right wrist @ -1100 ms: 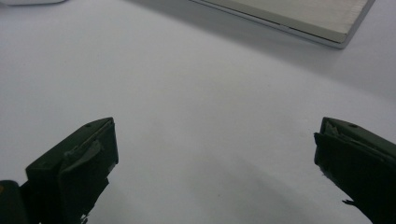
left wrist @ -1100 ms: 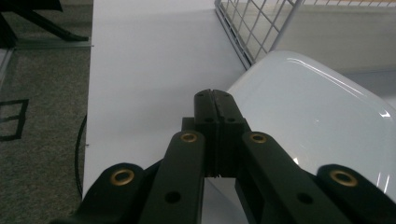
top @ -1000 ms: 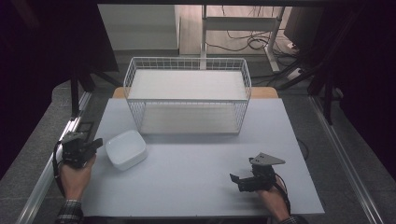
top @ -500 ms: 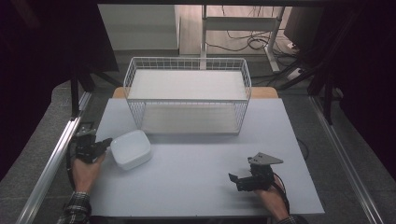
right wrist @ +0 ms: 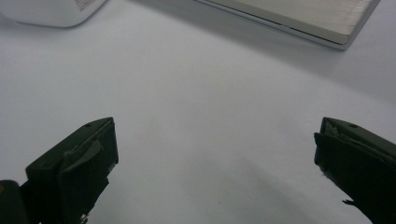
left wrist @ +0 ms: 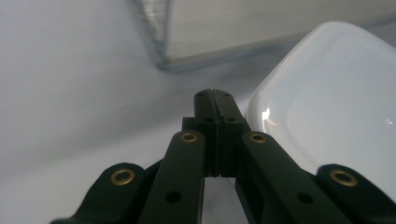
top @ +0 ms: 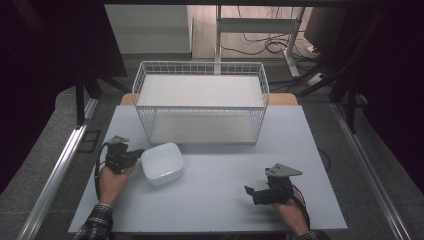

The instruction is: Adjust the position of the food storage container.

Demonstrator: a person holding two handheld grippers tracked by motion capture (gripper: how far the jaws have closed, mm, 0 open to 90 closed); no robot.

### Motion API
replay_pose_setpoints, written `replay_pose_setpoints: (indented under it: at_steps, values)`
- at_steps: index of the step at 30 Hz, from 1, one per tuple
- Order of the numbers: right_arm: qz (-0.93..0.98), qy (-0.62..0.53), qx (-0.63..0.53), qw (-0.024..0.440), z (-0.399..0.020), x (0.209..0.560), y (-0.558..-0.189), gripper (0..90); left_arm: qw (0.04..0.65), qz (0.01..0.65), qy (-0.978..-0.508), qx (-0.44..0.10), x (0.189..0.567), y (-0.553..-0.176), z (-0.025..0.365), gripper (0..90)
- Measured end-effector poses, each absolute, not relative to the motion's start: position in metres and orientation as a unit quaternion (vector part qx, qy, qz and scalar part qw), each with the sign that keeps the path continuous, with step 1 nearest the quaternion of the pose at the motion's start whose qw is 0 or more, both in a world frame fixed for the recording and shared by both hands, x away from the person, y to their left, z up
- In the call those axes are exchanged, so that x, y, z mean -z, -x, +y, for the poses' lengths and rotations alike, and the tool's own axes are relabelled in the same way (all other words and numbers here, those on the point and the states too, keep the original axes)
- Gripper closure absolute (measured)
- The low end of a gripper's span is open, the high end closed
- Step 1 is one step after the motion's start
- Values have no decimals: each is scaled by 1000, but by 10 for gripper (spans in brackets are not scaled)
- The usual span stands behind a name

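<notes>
Left gripper [top: 134, 154] moved forward, fingers pressed together beside white dish [top: 161, 163]; right gripper [top: 250, 192] unmoved, fingers spread.

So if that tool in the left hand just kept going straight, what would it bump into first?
Probably the white bowl: the left tool, shut, points at its near side, tips almost touching it. Contact is unclear.

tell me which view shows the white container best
The high view: the white container shows whole there, lying on the table in front of the wire basket, with the shut left gripper at its left edge. The left gripper view shows its rim and top close up, cut off. The right gripper view catches one corner.
</notes>
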State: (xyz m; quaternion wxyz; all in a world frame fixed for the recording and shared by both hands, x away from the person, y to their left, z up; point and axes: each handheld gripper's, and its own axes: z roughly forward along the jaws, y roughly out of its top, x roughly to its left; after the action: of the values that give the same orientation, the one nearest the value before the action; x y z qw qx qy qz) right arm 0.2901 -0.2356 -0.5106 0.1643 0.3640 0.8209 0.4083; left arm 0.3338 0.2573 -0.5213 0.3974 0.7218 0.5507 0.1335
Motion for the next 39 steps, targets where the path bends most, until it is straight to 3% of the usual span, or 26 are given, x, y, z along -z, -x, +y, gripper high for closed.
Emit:
replay_pose_setpoints:
  at_steps: [26, 32, 39]
  values:
    - [826, -361, -403, 160, -236, 511, -290, 0, 421, 458, -781, -56, 526, -356, 145, 900]
    - [828, -360, -400, 159, -235, 512, -290, 0, 430, 450, -781, -47, 527, -363, 131, 900]
    - [827, -361, -400, 161, -237, 511, -289, 0, 432, 450, -777, -85, 512, -357, 144, 883]
